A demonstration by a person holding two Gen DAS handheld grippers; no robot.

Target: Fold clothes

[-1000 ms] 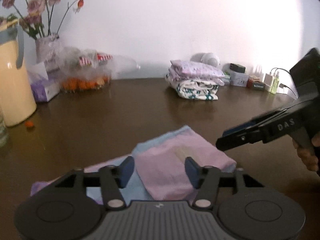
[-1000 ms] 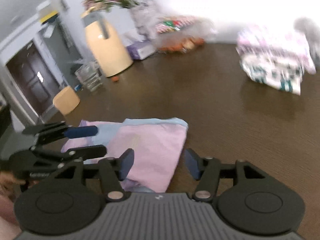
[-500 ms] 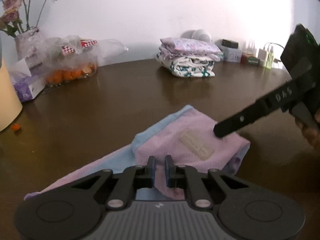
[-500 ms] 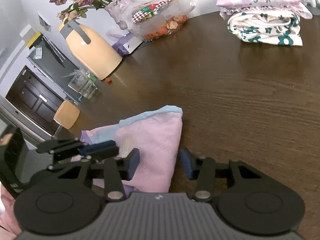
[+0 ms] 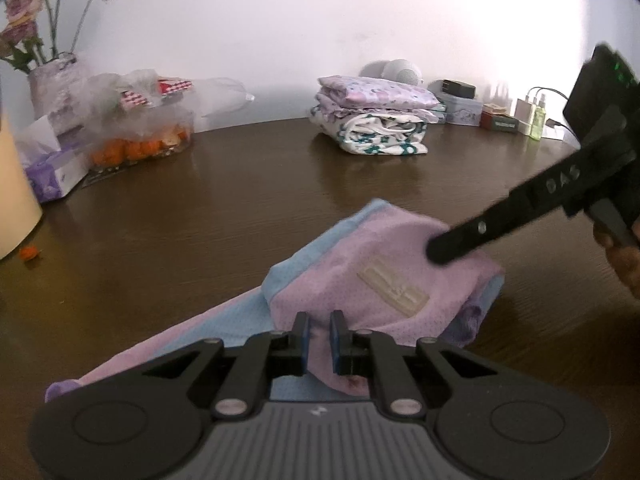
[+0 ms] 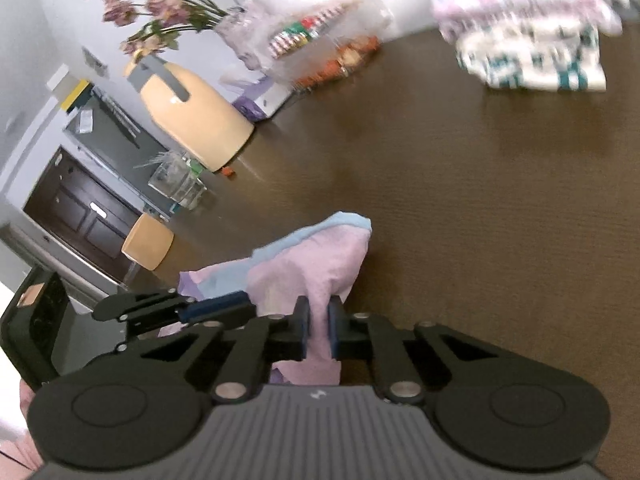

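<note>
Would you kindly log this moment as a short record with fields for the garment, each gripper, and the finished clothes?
garment: pink and blue garment, partly folded on the brown table
left gripper: shut on the garment's near edge
right gripper: shut on a pink fold
finished clothes: folded stack at the table's far side

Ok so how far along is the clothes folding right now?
Done: two folded garments sit stacked at the table's far side. In hand: the pink and blue garment is partly folded, one pink layer doubled over; the left gripper and right gripper are each shut on its fabric. Left: finishing this fold and, probably, adding it to the stack.
</note>
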